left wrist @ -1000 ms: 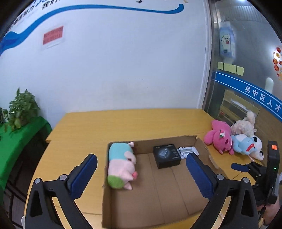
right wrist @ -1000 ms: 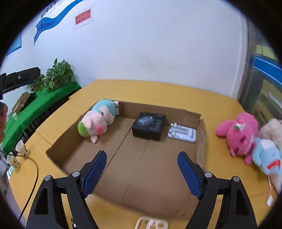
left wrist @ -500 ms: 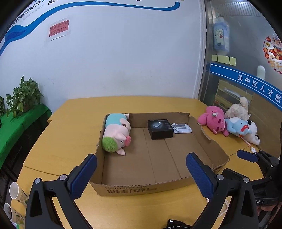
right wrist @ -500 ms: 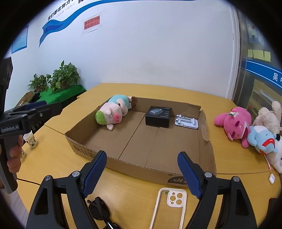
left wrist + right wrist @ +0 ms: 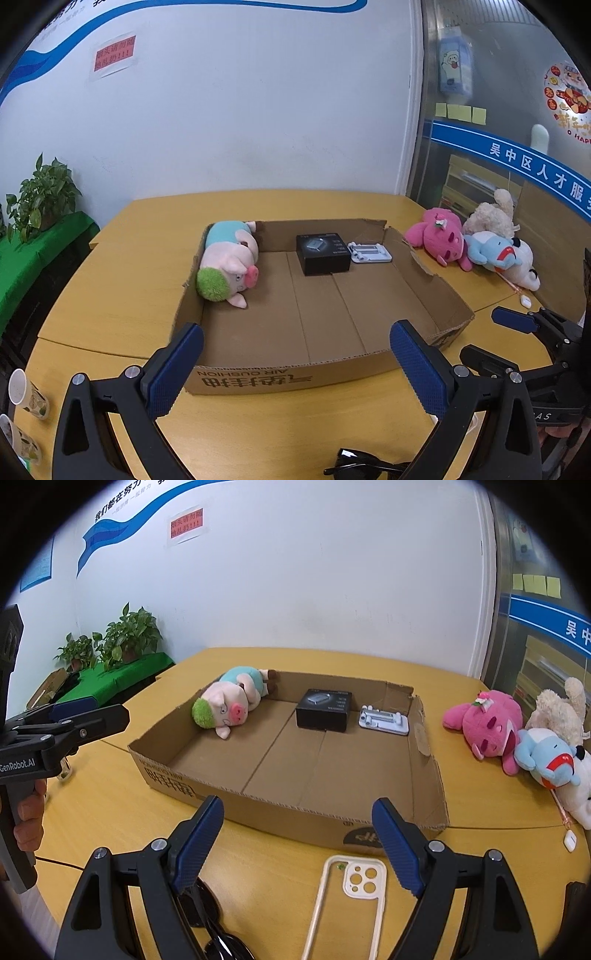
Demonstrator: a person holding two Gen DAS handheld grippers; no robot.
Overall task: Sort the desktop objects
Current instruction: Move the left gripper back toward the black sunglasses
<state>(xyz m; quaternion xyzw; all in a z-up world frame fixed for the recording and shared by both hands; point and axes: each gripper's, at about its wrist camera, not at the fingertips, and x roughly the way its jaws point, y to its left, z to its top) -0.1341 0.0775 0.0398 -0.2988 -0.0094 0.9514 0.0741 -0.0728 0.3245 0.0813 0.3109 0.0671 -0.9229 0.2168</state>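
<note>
Sunglasses (image 5: 207, 919), black, lie folded below both wide-apart empty grippers (image 5: 295, 363) (image 5: 297, 843).

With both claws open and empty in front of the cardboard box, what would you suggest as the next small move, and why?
Probably lower the right claw onto the phone case. The case lies on the table just below that claw, outside the cardboard box, and the claw stands open with nothing in it. The sunglasses beside the case could follow.

Bright, even indoor light; soft shadows lie under the shallow brown cardboard box (image 5: 321, 373); fisheye bending and black vignette at edges; the glass partition (image 5: 480, 110) looks blurred
</note>
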